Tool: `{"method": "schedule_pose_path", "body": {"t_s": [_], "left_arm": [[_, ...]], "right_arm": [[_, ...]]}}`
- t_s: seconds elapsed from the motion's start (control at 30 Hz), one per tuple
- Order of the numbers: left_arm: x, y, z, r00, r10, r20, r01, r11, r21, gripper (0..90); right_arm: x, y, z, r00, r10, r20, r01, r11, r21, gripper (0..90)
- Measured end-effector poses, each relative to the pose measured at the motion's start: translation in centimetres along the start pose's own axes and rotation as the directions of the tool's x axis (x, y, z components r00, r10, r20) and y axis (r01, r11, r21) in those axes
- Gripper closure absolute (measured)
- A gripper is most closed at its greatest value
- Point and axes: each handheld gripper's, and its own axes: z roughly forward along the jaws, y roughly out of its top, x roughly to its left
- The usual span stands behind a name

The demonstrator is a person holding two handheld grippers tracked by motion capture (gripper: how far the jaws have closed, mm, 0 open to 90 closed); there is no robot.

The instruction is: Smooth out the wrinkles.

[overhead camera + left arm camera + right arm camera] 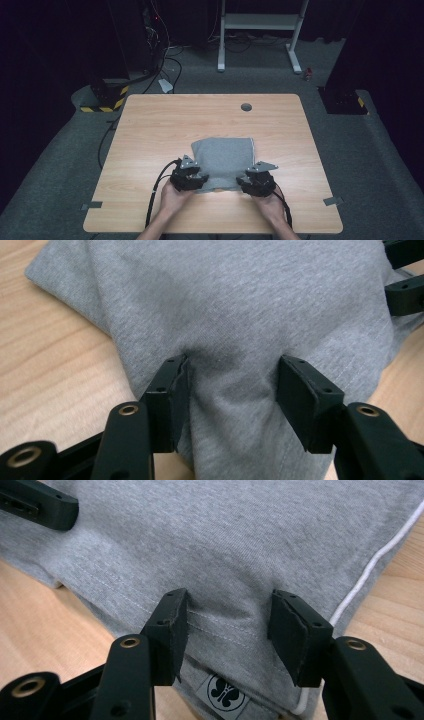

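Your folded grey garment (222, 162) lies near the front of the desk (150, 130), your left tongs (189, 179) and right tongs (256, 184) at its near corners; up close, both stand part open astride the fabric, pads not pressing; your right gripper view alone shows a white-piped edge (372, 565) and butterfly label (223, 694), the label cut off low

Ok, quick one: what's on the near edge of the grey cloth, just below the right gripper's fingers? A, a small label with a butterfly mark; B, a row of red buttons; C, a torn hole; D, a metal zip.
A: in the right gripper view a small label printed with a dark round butterfly mark sits at the hem of the grey cloth, just below the right gripper.
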Motion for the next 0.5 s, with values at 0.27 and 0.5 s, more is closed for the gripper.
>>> {"method": "schedule_pose_path", "body": {"t_s": [0.27,0.5], "left_arm": [[0.7,1.3,1.0,0.9998,-0.009,-0.018,0.01,0.9999,0.008,45.5],[1.9,1.6,1.9,0.9981,-0.057,-0.02,0.057,0.9983,-0.003,44.7]], "right_arm": [[-0.5,1.1,0.9,0.9997,0.01,0.024,-0.01,1.0,0.003,50.8],[-1.0,1.9,1.7,0.9984,0.048,0.029,-0.048,0.999,0.0,51.0]]}}
